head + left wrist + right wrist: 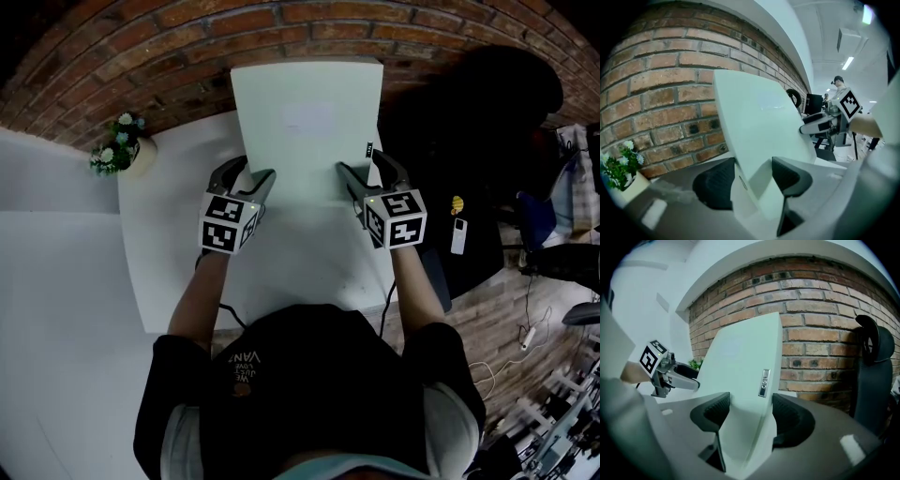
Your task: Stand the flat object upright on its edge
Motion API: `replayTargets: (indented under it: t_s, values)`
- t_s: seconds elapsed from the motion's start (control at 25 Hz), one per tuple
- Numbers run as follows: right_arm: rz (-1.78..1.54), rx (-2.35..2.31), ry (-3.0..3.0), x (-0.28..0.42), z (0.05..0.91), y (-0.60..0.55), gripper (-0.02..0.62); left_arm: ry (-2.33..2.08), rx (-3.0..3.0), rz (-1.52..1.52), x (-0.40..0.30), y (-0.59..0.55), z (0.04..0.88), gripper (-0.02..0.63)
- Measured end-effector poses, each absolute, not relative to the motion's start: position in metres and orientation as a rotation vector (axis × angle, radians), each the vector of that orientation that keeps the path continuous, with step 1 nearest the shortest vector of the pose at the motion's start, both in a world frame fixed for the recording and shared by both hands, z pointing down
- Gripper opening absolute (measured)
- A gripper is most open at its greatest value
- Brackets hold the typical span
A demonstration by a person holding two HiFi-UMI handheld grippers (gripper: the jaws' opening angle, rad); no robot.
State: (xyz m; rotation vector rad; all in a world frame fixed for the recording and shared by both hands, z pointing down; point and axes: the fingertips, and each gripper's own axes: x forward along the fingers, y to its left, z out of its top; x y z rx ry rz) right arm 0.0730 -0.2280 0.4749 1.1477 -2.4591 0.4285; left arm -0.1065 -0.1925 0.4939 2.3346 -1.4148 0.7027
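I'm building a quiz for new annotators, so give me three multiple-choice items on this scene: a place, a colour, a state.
1. Where is the flower pot? A. on the floor B. at the table's far left corner C. at its near right corner
2. What colour is the flat panel? A. red B. black C. white
3. How is the panel? A. flat on the table B. raised steeply, gripped at both sides C. leaning unheld on the wall
1 B: it sits by the brick wall. 2 C: pale in every view. 3 B: the left gripper and right gripper each clamp a side.
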Motion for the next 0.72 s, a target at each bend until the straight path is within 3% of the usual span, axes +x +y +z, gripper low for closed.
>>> replayTargets:
  t_s: [0.72]
  values:
    - [0.296, 1.157, -2.482, 0.075, 0.473, -0.292, 0.281, -1.581, 2.366, 0.724, -0.108, -0.250, 0.483, 0.219]
